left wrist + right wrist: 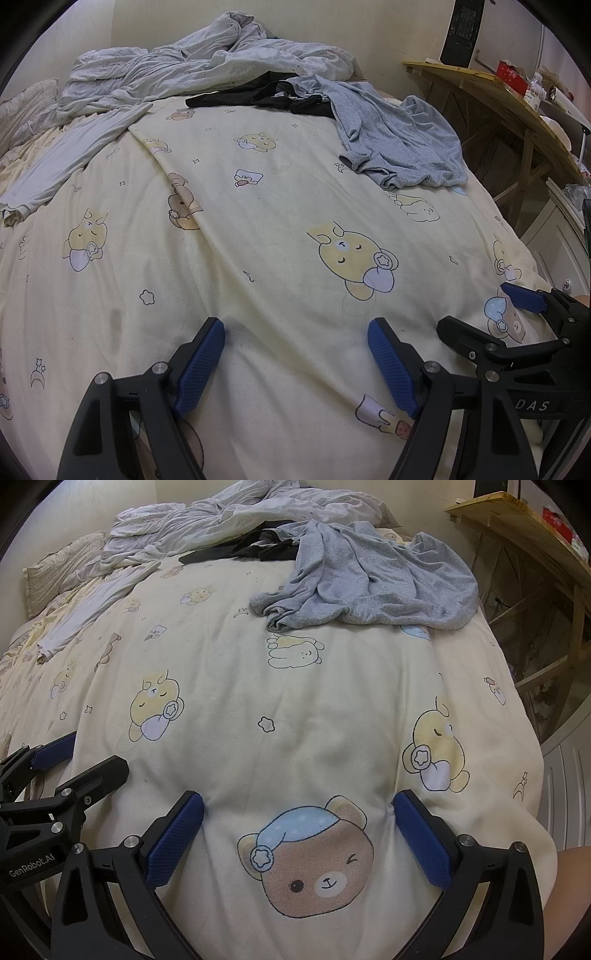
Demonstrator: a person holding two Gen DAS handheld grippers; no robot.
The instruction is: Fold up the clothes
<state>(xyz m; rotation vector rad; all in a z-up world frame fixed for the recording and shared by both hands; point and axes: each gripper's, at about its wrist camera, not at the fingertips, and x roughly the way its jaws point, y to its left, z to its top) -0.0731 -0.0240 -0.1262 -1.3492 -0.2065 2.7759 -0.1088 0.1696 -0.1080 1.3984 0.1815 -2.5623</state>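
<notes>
Hovering over bear-print duvet [295,709], both claws released, right claw [480,314] marked "DAS", left [66,760] "GenRobot.AI"

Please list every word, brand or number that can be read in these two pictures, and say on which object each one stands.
"DAS": on the black body of the right tool, left wrist view; its beginning is cut off.
"GenRobot.AI": on the black body of the left tool, right wrist view.
Red box on the wooden shelf: print too small to read.

Soft, even indoor light, slightly dim and yellowish; shadows are faint. Both views are sharp, strongly bowed by fisheye, with black vignetted corners.
</notes>
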